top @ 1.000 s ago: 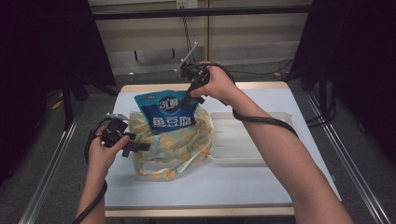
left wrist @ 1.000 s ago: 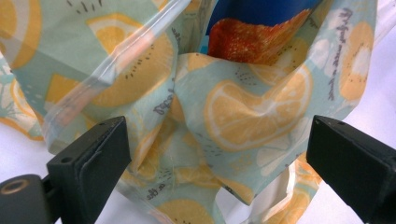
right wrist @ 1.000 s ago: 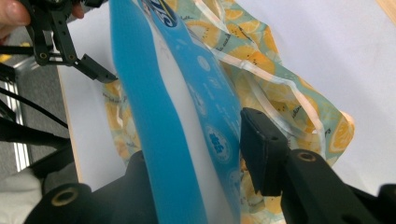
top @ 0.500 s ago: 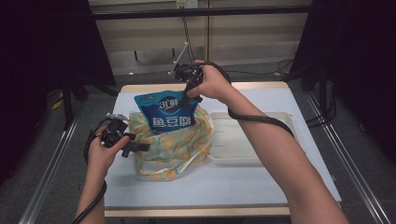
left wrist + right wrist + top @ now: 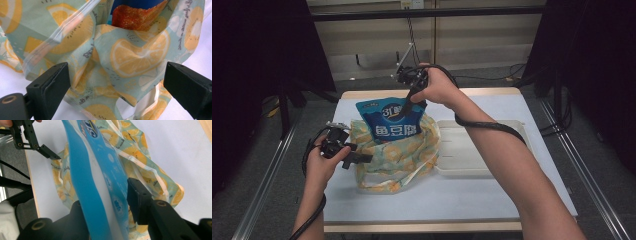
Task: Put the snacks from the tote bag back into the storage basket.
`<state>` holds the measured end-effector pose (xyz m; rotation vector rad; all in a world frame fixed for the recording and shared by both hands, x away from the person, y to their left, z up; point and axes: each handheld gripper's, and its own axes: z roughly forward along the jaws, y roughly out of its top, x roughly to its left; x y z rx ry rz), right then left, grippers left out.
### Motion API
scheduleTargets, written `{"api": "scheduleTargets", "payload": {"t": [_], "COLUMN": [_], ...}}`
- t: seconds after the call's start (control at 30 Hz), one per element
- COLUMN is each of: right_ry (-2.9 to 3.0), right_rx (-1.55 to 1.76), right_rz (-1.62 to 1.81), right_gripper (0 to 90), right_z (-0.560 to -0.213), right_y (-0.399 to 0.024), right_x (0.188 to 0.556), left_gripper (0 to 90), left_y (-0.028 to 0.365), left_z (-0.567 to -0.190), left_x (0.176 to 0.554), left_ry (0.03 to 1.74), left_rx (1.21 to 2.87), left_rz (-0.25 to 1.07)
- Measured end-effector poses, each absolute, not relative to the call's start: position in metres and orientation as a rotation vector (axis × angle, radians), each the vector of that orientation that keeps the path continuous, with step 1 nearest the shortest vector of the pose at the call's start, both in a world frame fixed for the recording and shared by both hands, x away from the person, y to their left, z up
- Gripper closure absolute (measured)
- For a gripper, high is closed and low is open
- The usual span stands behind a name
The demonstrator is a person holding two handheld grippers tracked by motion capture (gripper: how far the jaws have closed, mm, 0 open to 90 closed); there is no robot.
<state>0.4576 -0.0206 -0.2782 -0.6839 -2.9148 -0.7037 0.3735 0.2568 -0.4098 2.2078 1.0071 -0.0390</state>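
The right gripper point(image 5: 408, 102) had its jaws clamped on the blue packet point(image 5: 393, 120), half inside the bag point(image 5: 412, 155); it needed lowering straight while the left gripper point(image 5: 362, 159), jaws apart, spread the rim.

A blue snack pouch point(image 5: 393, 120) with white lettering stands upright, lower half inside a crumpled mint-green orange-slice-print bag point(image 5: 404, 155) lying open on the white surface point(image 5: 492, 200)
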Motion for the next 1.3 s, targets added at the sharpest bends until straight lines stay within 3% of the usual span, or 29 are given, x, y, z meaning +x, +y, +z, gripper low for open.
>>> {"api": "scheduleTargets", "payload": {"t": [0.33, 0.93, 1.3], "right_ry": [-2.946, -2.921, -2.922], "right_rx": [-0.62, -0.588, -0.607], "right_rz": [-0.668, -0.772, -0.802], "right_gripper": [89.5, 90.0, 90.0], "right_z": [-0.274, -0.257, -0.23], "right_y": [-0.009, -0.004, -0.004], "right_x": [0.455, 0.446, 0.443], "left_gripper": [6.7, 7.5, 7.6], "left_y": [0.256, 0.26, 0.26], "left_z": [-0.41, -0.406, -0.406], "left_x": [0.374, 0.371, 0.37], "left_ry": [0.997, 1.006, 1.001], "left_rx": [2.217, 2.196, 2.188], "left_rz": [-0.038, -0.017, -0.023]}}
